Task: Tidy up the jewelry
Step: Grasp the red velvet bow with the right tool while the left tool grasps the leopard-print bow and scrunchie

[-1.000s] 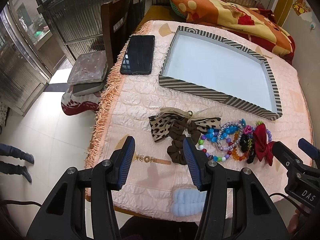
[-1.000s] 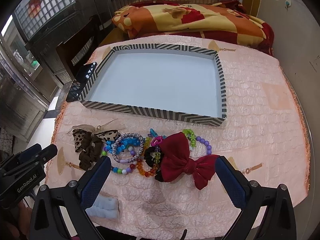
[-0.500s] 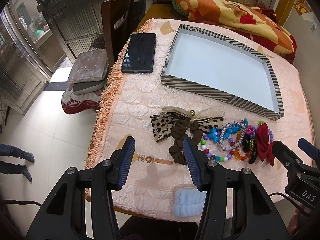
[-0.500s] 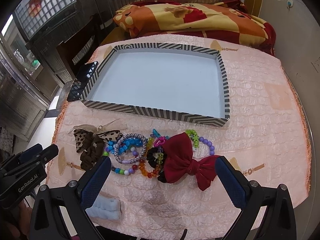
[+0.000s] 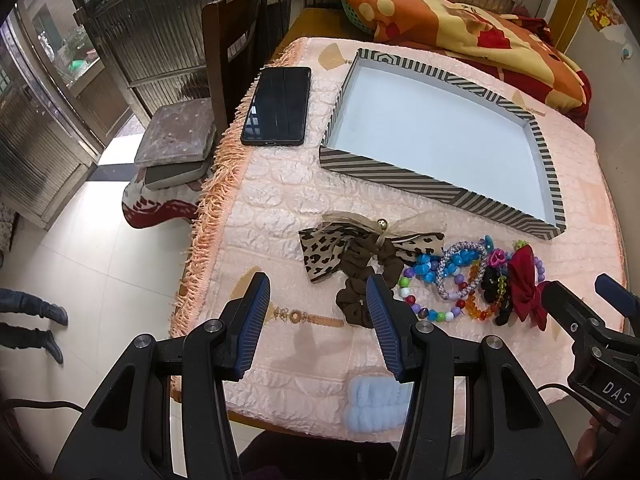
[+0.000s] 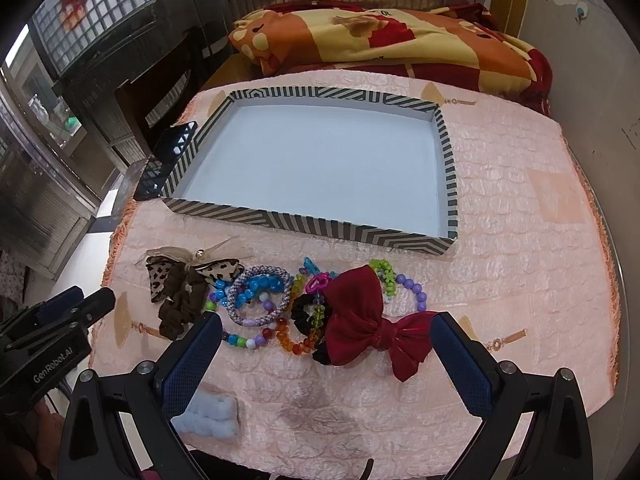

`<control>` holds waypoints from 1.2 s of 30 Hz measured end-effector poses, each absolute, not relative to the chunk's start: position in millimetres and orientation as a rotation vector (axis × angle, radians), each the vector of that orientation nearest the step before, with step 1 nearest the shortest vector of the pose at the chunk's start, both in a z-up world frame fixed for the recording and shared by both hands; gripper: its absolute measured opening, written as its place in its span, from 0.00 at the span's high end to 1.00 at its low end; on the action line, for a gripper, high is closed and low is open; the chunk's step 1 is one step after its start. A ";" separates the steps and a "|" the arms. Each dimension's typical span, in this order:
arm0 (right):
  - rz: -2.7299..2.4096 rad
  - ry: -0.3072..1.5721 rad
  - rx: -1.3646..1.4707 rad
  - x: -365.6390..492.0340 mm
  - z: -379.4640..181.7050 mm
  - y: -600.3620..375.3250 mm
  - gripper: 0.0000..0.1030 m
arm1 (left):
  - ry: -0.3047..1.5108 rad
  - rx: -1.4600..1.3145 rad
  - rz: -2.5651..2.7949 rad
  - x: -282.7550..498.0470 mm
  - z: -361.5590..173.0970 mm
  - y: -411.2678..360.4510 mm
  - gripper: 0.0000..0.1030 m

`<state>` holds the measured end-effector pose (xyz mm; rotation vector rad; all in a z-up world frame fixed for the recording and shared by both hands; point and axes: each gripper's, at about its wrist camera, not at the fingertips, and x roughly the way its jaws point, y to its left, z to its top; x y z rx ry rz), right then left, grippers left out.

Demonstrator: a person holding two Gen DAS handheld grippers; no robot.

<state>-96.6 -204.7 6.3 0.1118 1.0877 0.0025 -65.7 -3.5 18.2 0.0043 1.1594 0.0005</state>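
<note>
Both grippers hang open and empty. The right gripper should close on the red bow's knot near the table's front edge, sparing tangled beads, then carry it to the striped tray.

You see a black phone lying flat on the pink tablecloth, near its fringed edge. A wooden chair stands beside the table. A patterned blanket lies behind it.
</note>
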 end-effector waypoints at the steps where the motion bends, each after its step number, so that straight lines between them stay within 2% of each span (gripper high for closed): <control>1: 0.003 1.087 0.114 -96.4 6.2 -205.8 0.00 | 1.161 0.001 0.001 -65.5 18.0 -2.5 0.52; 9: 0.036 1.082 0.115 -97.9 1.4 -223.4 0.00 | 1.187 -0.090 -0.014 -58.4 14.3 23.4 0.52; 13: 0.048 1.077 0.140 -101.1 -1.5 -241.1 0.00 | 1.220 -0.143 -0.029 -51.5 6.9 41.0 0.45; 21: 0.041 1.073 0.185 -116.1 -11.4 -273.9 0.00 | 1.277 -0.143 -0.095 -37.4 -14.3 42.7 0.42; 23: 0.053 1.080 0.198 -119.2 -16.9 -274.6 0.05 | 1.298 -0.137 -0.121 -35.9 -20.7 35.9 0.41; 25: 0.065 1.091 0.210 -119.8 -22.6 -273.4 0.13 | 1.306 -0.121 -0.131 -34.4 -25.5 28.9 0.41; 33: 0.040 1.105 0.188 -124.0 -36.1 -282.4 0.17 | 1.336 -0.067 -0.138 -25.6 -47.7 6.9 0.41; 36: 0.061 1.113 0.170 -120.8 -43.0 -281.7 0.23 | 1.349 -0.045 -0.136 -23.1 -56.3 2.2 0.41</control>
